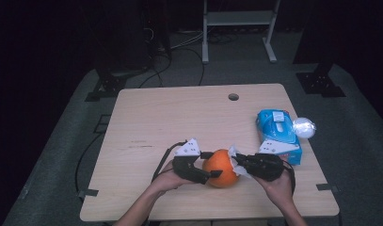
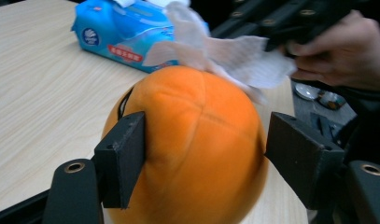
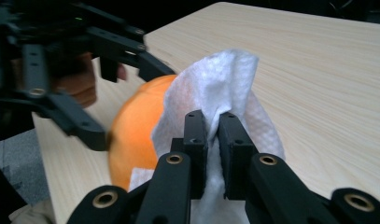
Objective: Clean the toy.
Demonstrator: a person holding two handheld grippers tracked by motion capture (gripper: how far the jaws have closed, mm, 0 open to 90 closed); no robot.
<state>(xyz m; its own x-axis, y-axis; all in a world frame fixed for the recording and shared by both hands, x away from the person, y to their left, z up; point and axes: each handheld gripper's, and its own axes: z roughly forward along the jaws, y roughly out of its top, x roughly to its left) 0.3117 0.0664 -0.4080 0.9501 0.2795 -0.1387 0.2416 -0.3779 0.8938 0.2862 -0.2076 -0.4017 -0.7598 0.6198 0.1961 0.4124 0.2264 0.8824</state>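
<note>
The left claw [image 1: 209, 165] sits around a soft orange toy pumpkin [image 1: 220, 168] on the worktop [image 1: 147, 122]. In the left gripper view, the pumpkin [image 2: 197, 140] is right between the two black jaws. The one jaw touches the pumpkin's side. The other jaw stands a little away from it, with a gap you can see. So the left claw is open, not squeezing, with the pumpkin between its jaws.

The right claw [image 1: 237, 162] is just on the other side of the pumpkin from the left claw. It is shut tight on a white paper tissue [image 3: 225, 93]. In the right gripper view, the tissue is pinched between the two jaws and sticks up past their tips. The pumpkin [image 3: 136, 135] is just ahead of this claw, and the tissue lies against its orange skin. In the left gripper view, the tissue [image 2: 225, 56] drapes over the top of the pumpkin, on the far side from the left claw.

A hand [image 1: 168, 180] holds the left claw and another hand [image 1: 278, 186] holds the right claw. Both come in from the near edge of the worktop.

A blue pack of tissues [image 1: 278, 134] lies on the worktop beyond the right claw, close to it. A small shiny ball of clear wrap [image 1: 304, 127] sits just beside the pack, farther from the claw.
</note>
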